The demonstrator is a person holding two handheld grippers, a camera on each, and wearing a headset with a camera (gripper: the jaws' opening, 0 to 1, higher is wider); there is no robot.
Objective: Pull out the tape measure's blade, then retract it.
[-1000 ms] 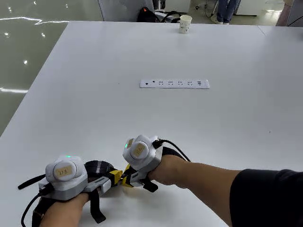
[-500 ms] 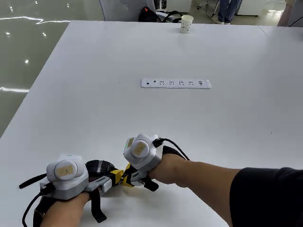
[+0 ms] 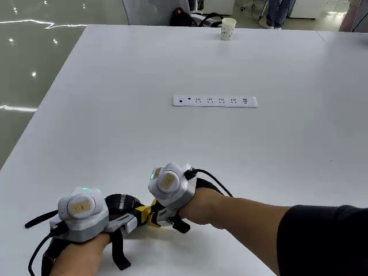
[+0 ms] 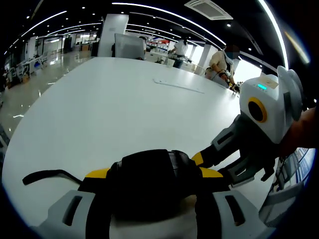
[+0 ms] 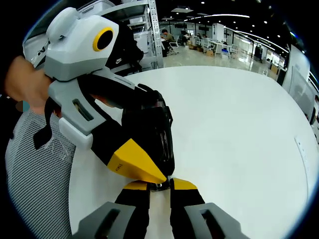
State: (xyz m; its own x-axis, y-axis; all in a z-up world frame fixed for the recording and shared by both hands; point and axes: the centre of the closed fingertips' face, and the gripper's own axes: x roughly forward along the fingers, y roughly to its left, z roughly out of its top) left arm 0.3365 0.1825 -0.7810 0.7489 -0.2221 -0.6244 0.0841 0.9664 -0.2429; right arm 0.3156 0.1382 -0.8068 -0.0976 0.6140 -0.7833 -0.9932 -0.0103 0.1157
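**Helper:** What is on your screen?

**Me:** I see a big flat white table (image 3: 230, 63). A long white plastic power strip (image 3: 214, 102) lies far out on it, well apart from my work. Close to me, near the table's front edge, are my two claws.

**Helper:** What is the left gripper (image 4: 152, 174) doing?

**Me:** It is closed around the round black tape measure (image 5: 152, 127) and holds the case from both sides, low over the table.

**Helper:** And the right gripper (image 5: 160, 191)?

**Me:** Its yellow tips are almost together, right at the mouth of the case. A small shiny tab (image 5: 159, 185) sits between them. I think that is the end of the blade, and it looks pinched, but it is very small.

**Helper:** How will the tape feel?

**Me:** I think the case is hard and chunky, so I can squeeze it and it won't slip. The blade is likely thin and springy. It can bend or kink if I twist it.

**Helper:** So where do I tell you to hold?

**Me:** On the tab, flat between the tips. I should pull straight away from the case. The spring will tug it back, so I should let it in slowly, not let it snap.
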